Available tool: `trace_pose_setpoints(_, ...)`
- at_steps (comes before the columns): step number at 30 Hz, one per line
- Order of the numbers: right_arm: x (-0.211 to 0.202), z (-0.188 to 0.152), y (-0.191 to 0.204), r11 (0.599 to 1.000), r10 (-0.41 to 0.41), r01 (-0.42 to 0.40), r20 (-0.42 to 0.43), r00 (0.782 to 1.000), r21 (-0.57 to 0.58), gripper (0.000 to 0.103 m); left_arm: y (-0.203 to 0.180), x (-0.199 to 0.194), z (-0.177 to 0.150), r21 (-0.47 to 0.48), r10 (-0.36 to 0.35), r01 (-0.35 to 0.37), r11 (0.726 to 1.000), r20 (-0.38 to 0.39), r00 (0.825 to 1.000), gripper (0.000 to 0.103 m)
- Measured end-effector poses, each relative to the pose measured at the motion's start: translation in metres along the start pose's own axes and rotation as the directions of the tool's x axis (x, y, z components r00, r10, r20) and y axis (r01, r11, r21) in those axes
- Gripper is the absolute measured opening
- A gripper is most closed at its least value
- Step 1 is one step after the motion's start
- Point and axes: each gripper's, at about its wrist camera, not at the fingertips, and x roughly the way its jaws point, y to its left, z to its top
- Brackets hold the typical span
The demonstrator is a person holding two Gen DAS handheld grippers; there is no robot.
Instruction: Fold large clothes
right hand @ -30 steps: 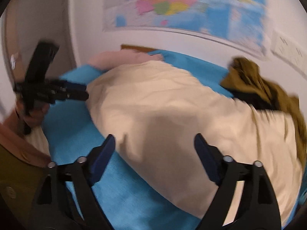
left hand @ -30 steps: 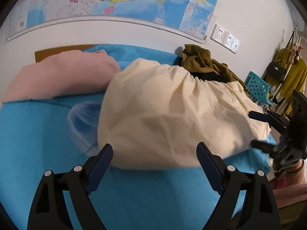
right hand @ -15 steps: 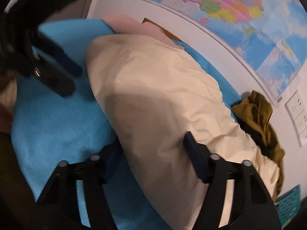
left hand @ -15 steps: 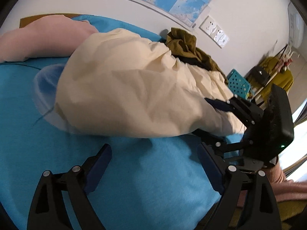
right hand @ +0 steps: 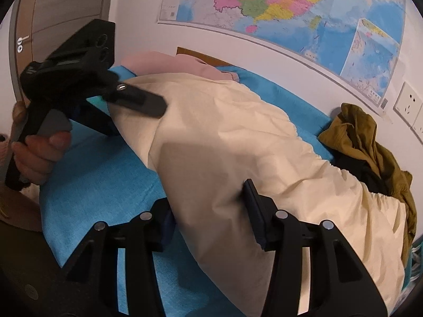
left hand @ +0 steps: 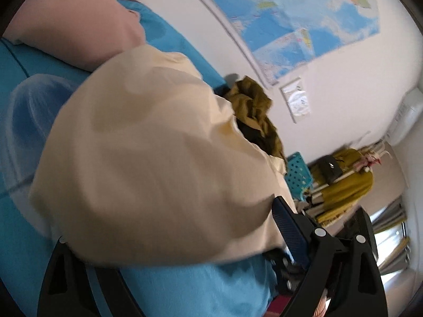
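Jaws of the black two-finger right gripper (right hand: 208, 219) part-way closed astride a thick ridge of the large cream cotton garment (right hand: 238, 137), one finger down at the near hem against the bright blue bed cover (right hand: 105, 174), the other pressed into the cloth on top. Cannot tell whether pinching yet or only resting against the bunched fabric. Probably placed there to take one near corner for the fold.

Further along the same near edge, the black left gripper (left hand: 179, 224) held in the bare left hand (right hand: 34, 153) - jaws wide apart, upper finger lying over the cream cloth, lower one slipped beneath the hem, nothing clamped. From its own camera, one finger buried under the fabric, the other blue-padded one clear beside it. Likely lined up to grab the second corner, so both ends can lift together.

Garment itself spread in a loose, wrinkled mound across the middle of the bed, not yet folded flat.

Beyond it, a soft pink pillow (right hand: 169, 63) at the head end, touching the cream cloth, and a crumpled olive-green garment (right hand: 362, 132) against the far side - seemingly waiting its turn.

Behind all that, a colourful wall map (right hand: 264, 0) and white wall sockets (right hand: 408, 103).
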Motion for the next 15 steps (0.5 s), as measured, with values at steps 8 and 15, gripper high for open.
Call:
trace_pose_setpoints(8, -0.007, -0.004, -0.006, 0.992, 0.062, -0.062, 0.002, 0.998, 0.113, 0.053, -0.002, 0.032, 0.034, 0.031, 0.111, -0.109, 0.994, -0.062, 0.992, 0.083)
trace_pose_setpoints(15, -0.082, -0.06, -0.062, 0.838, 0.195, -0.239, 0.14, 0.971, 0.491, 0.066, -0.004, 0.033, 0.029, 0.107, 0.222, -0.215, 0.971, -0.059, 0.973, 0.06)
